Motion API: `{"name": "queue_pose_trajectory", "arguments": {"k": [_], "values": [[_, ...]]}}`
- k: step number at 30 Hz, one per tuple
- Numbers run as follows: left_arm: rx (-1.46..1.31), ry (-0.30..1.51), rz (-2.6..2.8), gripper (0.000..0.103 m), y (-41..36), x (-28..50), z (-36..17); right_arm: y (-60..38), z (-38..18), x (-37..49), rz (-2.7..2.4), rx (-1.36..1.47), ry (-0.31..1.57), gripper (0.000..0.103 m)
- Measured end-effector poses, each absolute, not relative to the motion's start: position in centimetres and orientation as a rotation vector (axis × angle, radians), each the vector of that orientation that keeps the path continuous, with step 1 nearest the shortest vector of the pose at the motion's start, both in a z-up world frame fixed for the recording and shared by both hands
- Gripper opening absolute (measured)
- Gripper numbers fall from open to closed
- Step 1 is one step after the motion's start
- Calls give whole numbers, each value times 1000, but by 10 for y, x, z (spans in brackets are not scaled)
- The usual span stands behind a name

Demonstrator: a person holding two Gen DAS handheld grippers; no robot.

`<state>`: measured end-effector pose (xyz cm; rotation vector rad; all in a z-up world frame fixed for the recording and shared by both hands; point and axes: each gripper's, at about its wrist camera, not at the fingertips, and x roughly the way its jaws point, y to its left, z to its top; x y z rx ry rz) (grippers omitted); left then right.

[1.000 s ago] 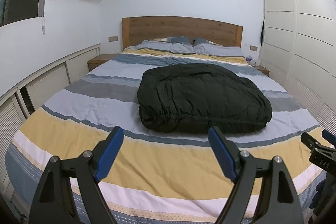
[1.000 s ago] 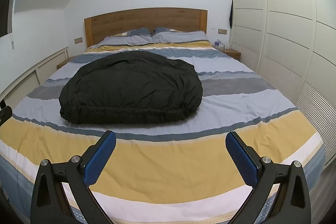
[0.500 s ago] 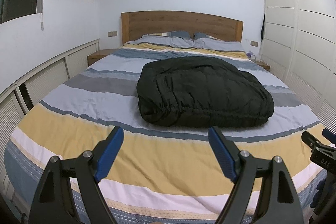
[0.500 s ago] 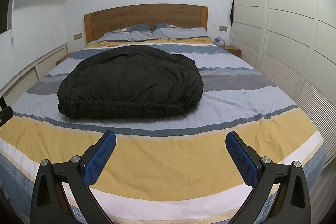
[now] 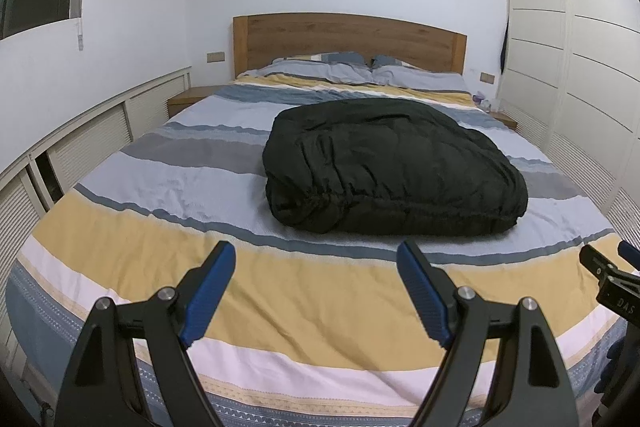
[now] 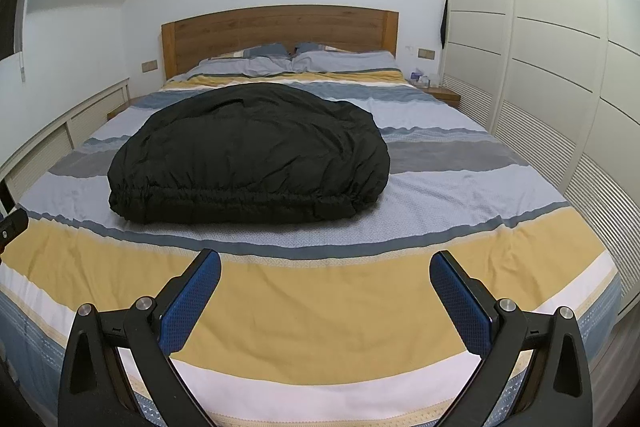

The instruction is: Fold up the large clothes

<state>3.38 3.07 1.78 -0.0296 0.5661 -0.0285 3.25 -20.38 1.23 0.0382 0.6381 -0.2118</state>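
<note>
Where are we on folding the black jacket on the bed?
Done: the black jacket already lies as a compact bundle on the striped bed, elastic hem toward the cameras. In hand: nothing; left gripper and right gripper hover open over the yellow stripe, short of it. Left: whether more folds are needed, I cannot tell.

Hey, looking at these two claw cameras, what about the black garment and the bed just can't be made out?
- black garment: its type, sleeves and collar are hidden in both views by its own bundled folds.
- small items on the nightstand: too small to identify in the right wrist view.
- right claw: cut off by the left wrist view's right edge; only its tips show.
- bed: its foot is hidden behind the claw frames.
</note>
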Motion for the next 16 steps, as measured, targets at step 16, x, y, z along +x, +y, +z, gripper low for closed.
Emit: {"name": "queue_pose_trajectory", "arguments": {"k": [16], "values": [[-34, 588, -32, 82, 32, 38, 13, -207, 7, 41, -201, 25, 650, 102]]}}
